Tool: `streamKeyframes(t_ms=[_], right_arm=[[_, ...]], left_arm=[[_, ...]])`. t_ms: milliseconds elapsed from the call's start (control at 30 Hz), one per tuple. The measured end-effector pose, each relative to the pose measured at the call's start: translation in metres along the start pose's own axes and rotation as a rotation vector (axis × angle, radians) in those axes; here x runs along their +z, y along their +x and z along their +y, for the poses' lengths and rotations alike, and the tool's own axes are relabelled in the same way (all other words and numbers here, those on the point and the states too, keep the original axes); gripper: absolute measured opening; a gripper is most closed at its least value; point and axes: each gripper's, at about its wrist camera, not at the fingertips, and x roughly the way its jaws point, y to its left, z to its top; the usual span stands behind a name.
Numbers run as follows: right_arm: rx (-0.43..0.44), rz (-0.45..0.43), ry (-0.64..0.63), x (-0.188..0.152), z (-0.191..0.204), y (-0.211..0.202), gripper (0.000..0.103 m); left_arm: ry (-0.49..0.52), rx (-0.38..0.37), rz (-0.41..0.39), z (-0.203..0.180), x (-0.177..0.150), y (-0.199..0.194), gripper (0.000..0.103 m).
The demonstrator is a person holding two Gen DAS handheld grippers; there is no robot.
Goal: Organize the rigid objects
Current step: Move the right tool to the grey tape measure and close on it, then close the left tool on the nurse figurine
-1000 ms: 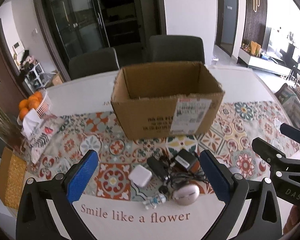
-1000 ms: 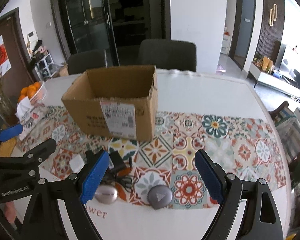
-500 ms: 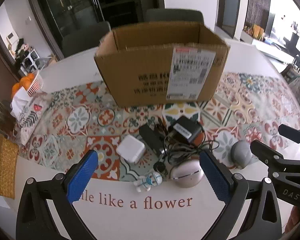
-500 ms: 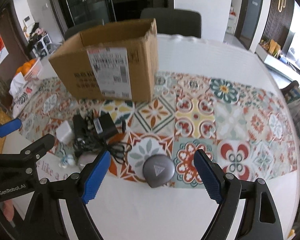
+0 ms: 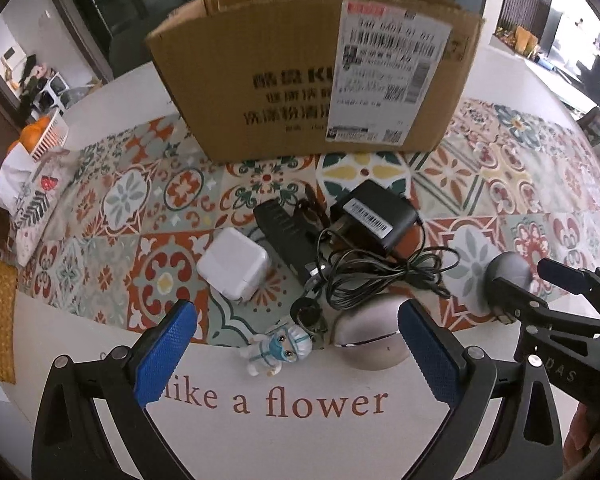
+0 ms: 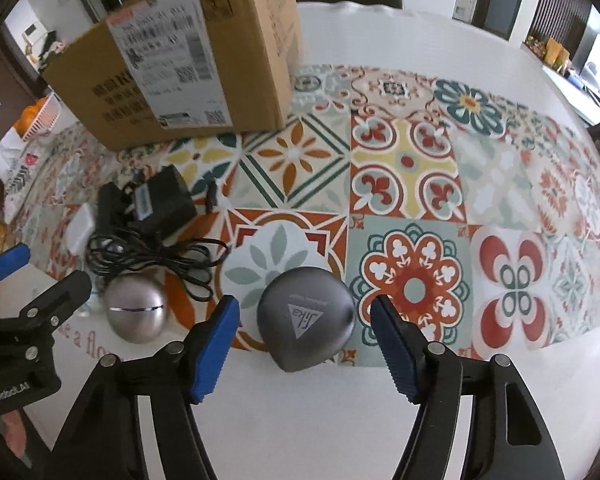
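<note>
Evidently early: every item lies on the patterned tablecloth [image 5: 112, 200] before the brown cardboard box [image 5: 300, 72]. Right gripper [image 6: 304, 330], wide open and empty, straddles the grey rounded triangular case [image 6: 306, 322]; left gripper [image 5: 296, 346], likewise open and empty, faces the small masked figurine [image 5: 278, 346].

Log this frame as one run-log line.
left hand-held gripper: open, over figurine | right hand-held gripper: open, straddling grey case | cardboard box: behind
</note>
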Motion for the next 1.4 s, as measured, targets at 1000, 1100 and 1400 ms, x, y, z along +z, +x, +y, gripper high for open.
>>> streamKeyframes(t_ms=[1000, 1100, 1400], right_arm=[[0.023, 0.0, -0.051, -0.011, 0.045, -0.022, 0.056], [0.035, -0.009, -0.07, -0.013, 0.055, -0.029, 0.056], [0.04, 0.018, -0.094, -0.013, 0.062, -0.017, 0.056]], left_arm=[[-0.109, -0.092, 0.035, 0.039, -0.026, -0.007, 0.102], [-0.135, -0.109, 0.039, 0.046, -0.031, -0.011, 0.102], [-0.158, -0.107, 0.091, 0.048, -0.037, 0.011, 0.087]])
